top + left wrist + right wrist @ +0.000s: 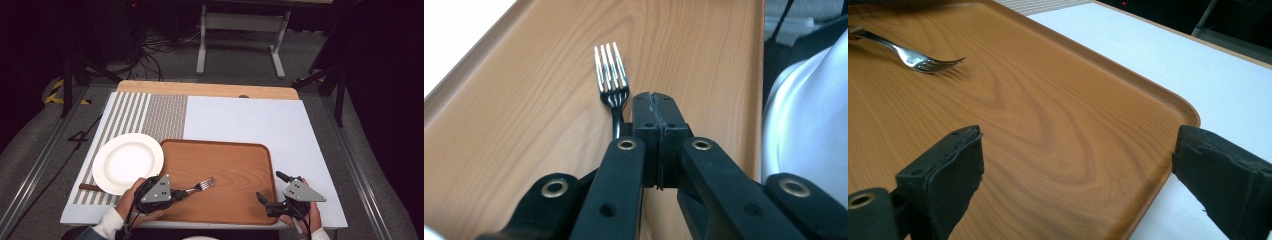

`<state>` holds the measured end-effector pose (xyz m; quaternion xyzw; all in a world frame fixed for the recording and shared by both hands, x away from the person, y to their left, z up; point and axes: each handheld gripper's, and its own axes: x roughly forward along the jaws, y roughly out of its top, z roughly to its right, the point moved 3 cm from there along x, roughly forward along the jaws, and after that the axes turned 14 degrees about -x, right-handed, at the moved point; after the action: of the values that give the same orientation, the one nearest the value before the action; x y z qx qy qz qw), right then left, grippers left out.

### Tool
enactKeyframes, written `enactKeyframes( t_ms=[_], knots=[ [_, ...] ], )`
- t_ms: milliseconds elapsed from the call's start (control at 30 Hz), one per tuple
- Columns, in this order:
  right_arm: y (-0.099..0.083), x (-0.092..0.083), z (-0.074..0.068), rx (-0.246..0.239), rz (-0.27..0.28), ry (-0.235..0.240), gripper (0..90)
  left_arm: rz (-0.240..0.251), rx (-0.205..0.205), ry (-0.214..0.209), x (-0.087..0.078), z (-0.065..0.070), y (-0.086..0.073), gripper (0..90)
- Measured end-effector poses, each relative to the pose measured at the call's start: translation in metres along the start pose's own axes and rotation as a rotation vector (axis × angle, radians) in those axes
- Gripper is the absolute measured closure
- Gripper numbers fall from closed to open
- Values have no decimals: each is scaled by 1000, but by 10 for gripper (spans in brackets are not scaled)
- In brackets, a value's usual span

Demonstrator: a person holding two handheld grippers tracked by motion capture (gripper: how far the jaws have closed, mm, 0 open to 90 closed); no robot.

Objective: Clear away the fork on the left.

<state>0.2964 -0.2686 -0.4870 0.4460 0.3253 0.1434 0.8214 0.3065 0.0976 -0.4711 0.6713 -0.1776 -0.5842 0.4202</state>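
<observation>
A silver fork (201, 185) lies on the brown wooden tray (235, 160), tines pointing right. My left gripper (178, 193) sits at the tray's near left edge, jaws shut together. In the left gripper view the fork (611, 75) runs along the left side of the closed gripper (655, 97), and its handle passes under the left finger (644, 115); nothing shows in the seam between the pads. My right gripper (268, 186) is open at the tray's near right corner. In the right gripper view it (1078, 150) straddles the tray rim (1168, 100), with the fork (923, 60) far off.
A white plate (127, 162) rests on a striped placemat (150, 112) left of the tray. A brown-handled utensil (90, 187) pokes out beside the plate's near edge. The white table top (250, 120) stretches behind the tray. A white sleeve (804, 125) is close by.
</observation>
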Motion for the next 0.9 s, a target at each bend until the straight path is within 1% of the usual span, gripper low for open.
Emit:
enactKeyframes(
  t_ms=[33,67,100,133,167,233,300,333,367,400,467,500,533,600,633,667,700,733,800,867,900],
  knots=[
    [0,1,-1,-1,-4,2,73,-25,33,-15,9,0,5,900],
    [0,1,-1,-2,-5,3,73,-44,42,-30,14,-1,8,900],
    [0,1,-1,-2,-5,3,73,-44,42,-30,14,-1,8,900],
    [0,1,-1,-1,-7,5,73,-63,52,-36,19,-2,9,900],
    [-1,1,-1,-1,-8,5,73,-78,67,-31,24,-3,12,900],
    [-1,0,-1,-1,-8,5,73,-116,75,-45,33,-4,15,900],
    [-1,0,-1,-2,-6,5,73,-143,93,-50,40,-4,19,900],
    [-1,0,-1,-2,-7,6,73,-149,98,-56,43,-4,20,900],
    [-1,0,-1,-1,-8,6,73,-151,94,-62,47,-4,21,900],
    [-2,0,-1,-2,-7,8,73,-179,111,-60,52,-5,23,900],
    [-2,0,0,-2,-7,9,73,-189,118,-57,55,-6,24,900],
    [-2,0,0,-2,-8,9,73,-193,107,-67,59,-6,24,900],
    [-2,0,0,-3,-9,7,73,-211,116,-55,63,-8,26,900],
    [-1,0,0,-2,-9,1,73,-211,117,-63,65,-9,28,899],
    [-1,-1,0,-3,-6,0,73,-213,118,-54,66,-10,29,898],
    [-2,-1,0,-2,-6,1,73,-215,124,-27,67,-11,30,894],
    [-2,-1,0,-2,-6,1,73,-215,124,-27,67,-11,30,891],
    [-2,-1,0,-2,-7,-1,73,-218,134,-7,67,-13,31,891],
    [-2,-1,0,-2,-7,-1,73,-229,137,10,67,-15,32,891],
    [-2,-1,0,-4,-7,3,73,-229,139,38,67,-18,32,893],
    [-2,-1,0,-4,-8,3,73,-238,147,53,66,-20,33,894]
  ],
)
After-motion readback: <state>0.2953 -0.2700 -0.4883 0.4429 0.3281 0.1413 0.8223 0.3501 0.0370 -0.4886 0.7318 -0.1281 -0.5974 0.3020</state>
